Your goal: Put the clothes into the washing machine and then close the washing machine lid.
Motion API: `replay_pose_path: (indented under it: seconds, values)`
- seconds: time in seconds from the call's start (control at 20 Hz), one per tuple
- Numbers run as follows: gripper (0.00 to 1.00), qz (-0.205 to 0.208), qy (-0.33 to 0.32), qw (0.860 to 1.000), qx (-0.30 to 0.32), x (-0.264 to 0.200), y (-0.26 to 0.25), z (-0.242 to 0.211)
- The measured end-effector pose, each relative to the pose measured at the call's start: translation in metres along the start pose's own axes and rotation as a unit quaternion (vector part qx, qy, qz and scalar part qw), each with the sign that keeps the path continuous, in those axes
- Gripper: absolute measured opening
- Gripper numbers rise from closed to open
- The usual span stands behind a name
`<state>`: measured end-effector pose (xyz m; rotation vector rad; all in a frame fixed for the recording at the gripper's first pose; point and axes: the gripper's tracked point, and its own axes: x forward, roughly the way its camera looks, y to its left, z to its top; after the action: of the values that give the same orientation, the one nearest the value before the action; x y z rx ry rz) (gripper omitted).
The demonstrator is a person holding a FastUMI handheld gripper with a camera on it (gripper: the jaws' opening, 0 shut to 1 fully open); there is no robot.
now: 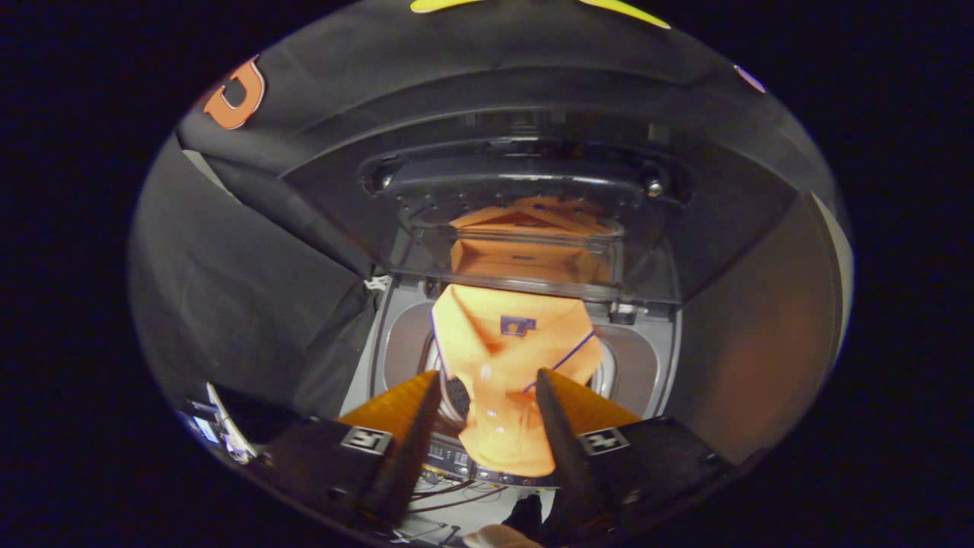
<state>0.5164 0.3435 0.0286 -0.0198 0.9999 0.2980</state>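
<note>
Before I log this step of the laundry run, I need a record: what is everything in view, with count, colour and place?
Shirt: one, orange with a dark trim line, draped over the washer opening, reaching between the tool's fingers.
Washing machine: one, grey, top opening just ahead of the fingers.
Lid: one, dark with clear window, raised behind the opening, mirroring the shirt.
Control panel: one, dark, at the washer's front edge under the shirt.
Cables: a few, dark, below the panel.
Tool: one, fingers apart, either side of the shirt's lower part.
</note>
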Motion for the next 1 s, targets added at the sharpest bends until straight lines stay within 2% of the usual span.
replay_pose_path:
  seconds: [0.05, 0.15, 0.55, 0.8, 1.0]
  values:
    - [0.87, -0.004, -0.009, 1.000, -0.004, -0.003, -0.001, 0.001]
    - [0.89, -0.011, -0.016, 1.000, -0.017, -0.006, -0.004, 0.002]
    - [0.89, -0.014, -0.039, 0.999, -0.020, -0.024, -0.006, 0.002]
    - [0.89, -0.029, -0.085, 0.995, -0.045, -0.044, -0.015, 0.016]
    - [0.89, -0.054, -0.146, 0.986, -0.066, -0.073, -0.018, 0.041]
